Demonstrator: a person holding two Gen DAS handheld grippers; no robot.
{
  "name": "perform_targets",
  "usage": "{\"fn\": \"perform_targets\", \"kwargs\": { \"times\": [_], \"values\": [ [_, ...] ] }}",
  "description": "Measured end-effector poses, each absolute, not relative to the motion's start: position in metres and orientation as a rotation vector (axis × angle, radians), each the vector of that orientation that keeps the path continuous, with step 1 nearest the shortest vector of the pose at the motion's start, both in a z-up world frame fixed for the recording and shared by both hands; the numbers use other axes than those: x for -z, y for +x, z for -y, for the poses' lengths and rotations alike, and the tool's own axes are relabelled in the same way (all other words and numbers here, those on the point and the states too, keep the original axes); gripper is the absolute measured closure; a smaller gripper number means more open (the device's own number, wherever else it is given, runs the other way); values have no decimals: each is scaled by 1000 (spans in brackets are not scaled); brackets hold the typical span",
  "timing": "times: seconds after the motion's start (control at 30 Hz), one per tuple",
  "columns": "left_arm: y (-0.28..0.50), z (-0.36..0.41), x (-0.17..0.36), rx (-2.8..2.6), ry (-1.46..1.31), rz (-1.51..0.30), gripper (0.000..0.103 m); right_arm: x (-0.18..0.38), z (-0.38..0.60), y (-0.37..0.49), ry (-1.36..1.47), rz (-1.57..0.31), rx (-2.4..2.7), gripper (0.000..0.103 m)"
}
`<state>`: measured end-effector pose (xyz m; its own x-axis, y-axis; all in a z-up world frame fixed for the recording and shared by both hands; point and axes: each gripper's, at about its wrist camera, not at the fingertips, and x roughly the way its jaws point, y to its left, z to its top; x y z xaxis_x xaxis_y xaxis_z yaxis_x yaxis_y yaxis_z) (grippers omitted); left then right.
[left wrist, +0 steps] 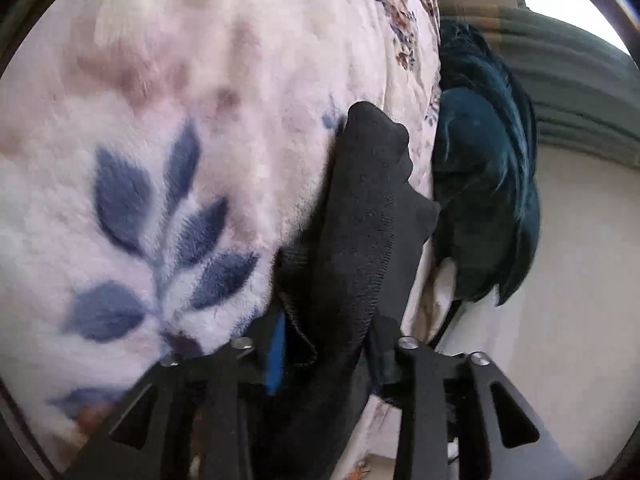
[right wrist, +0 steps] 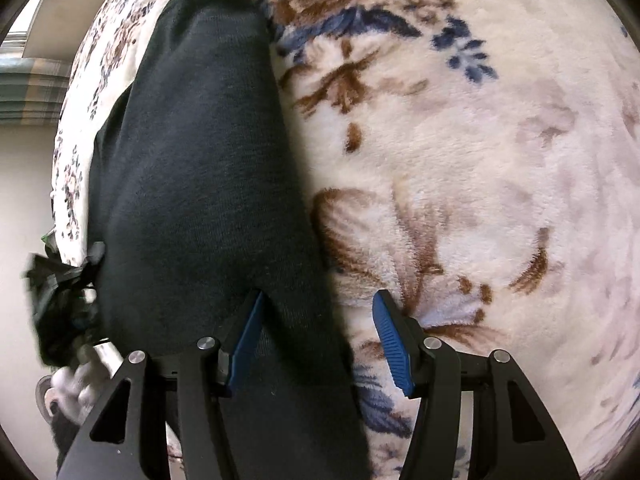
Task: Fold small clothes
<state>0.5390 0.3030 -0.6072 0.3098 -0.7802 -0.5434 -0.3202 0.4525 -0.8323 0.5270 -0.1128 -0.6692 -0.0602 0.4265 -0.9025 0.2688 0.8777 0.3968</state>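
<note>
On the floral blanket (right wrist: 500,160) lies a black garment (right wrist: 192,168). Left gripper (left wrist: 332,344) pinches the garment's edge. Right gripper (right wrist: 316,336) is spread wide, holding nothing.

A plush cream blanket (left wrist: 168,80) with blue leaf sprigs and brown flowers covered the bed under me. Beside its edge lay a dark teal fuzzy heap (left wrist: 484,184), touching the blanket's side. Behind it hung a grey-green pleated curtain (left wrist: 576,92), and pale floor (left wrist: 568,280) spread below

Both wrist cameras look closely down onto the same floral blanket (left wrist: 140,160).
</note>
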Motion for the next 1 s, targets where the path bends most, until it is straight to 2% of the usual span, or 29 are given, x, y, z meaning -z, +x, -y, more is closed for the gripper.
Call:
{"fn": "perform_targets", "kwargs": {
  "times": [0.03,0.07,0.13,0.2,0.3,0.37,0.43,0.5,0.57,0.67,0.77,0.8,0.83,0.93,1.0],
  "values": [
    [539,-300,594,444,-1100,-1250,69,669,113,532,542,-1661,-136,44],
    [539,-296,579,445,-1040,-1241,60,668,112,536,536,-1664,-133,44],
    [540,-289,559,458,-966,-1207,48,665,109,542,530,-1658,-133,44],
    [542,-277,559,455,-907,-1224,48,660,110,543,533,-1649,-130,44],
    [546,-259,582,436,-877,-1270,52,658,112,537,555,-1651,-121,44],
    [546,-249,585,463,-907,-1258,63,665,112,535,576,-1664,-102,44],
    [545,-248,580,551,-970,-1211,86,667,113,530,606,-1667,-90,44],
    [543,-258,598,571,-1099,-1209,85,667,112,530,633,-1661,-93,44],
    [542,-274,617,456,-1013,-1274,84,666,110,531,631,-1655,-95,44],
    [546,-282,607,459,-992,-1296,82,663,108,536,619,-1651,-91,44],
    [555,-278,570,410,-869,-1277,62,654,108,544,619,-1630,-88,44],
    [558,-279,563,390,-847,-1265,47,650,108,549,616,-1619,-89,44],
    [564,-280,550,365,-807,-1238,44,646,108,553,609,-1607,-86,44],
    [603,-267,519,335,-648,-1165,43,637,110,566,631,-1578,-82,44],
    [640,-255,525,348,-565,-1180,43,634,114,585,654,-1547,-96,44]
  ]
}}
